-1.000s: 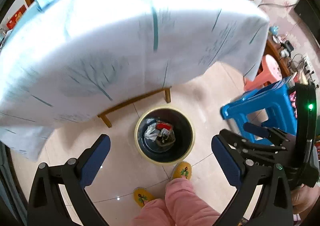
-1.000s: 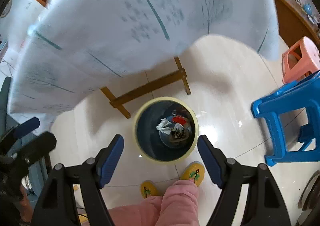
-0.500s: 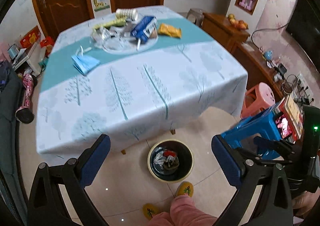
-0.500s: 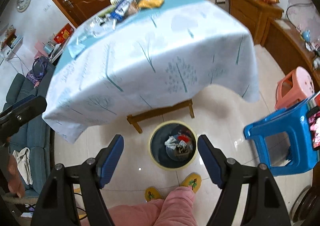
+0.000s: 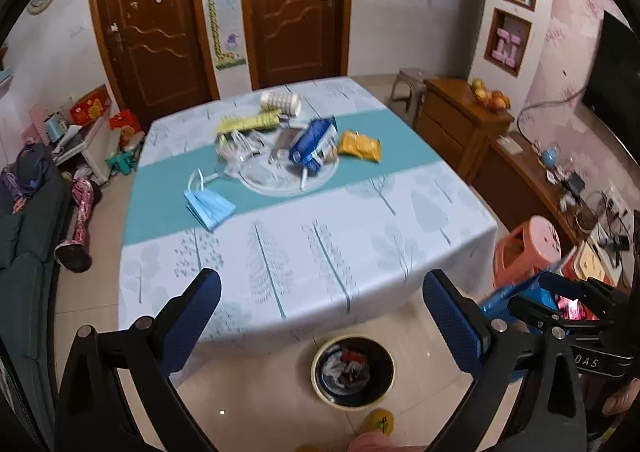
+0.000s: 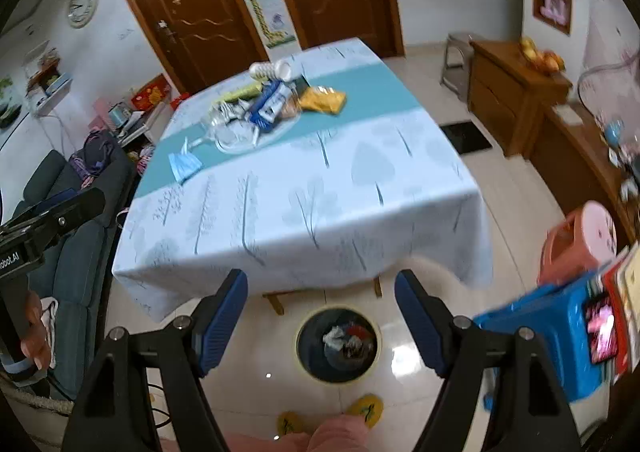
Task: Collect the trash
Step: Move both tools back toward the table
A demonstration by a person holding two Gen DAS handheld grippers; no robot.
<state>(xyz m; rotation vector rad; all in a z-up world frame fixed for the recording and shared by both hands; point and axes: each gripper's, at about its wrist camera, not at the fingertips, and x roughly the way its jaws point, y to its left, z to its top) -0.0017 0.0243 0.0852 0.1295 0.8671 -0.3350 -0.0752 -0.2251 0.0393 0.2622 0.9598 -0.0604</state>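
Blue-padded jaws on both tools stand released, wide apart, with nothing between them: the left gripper and the right gripper each hang over the near edge of the tabletop, which wears a white cloth printed with pale trees and one teal band across it.

On that band sits one clear round plate heaped with trash. Counted on and around it: one blue snack bag leaning on the plate, one yellow packet just beside it to the right, one yellow-green wrapper behind it, one white ribbed cup lying on its side at the far edge, and one blue face mask well to the left, off the plate. Smaller scraps of clear film on the plate are too blurred to count.

On the tiled floor, at the foot of the table, stands one round bin with a cream rim, already holding crumpled paper and something red. Two yellow slippers show just behind it.

To the right are two plastic stools, one pink stool and one blue stool. Two brown doors close the far wall.
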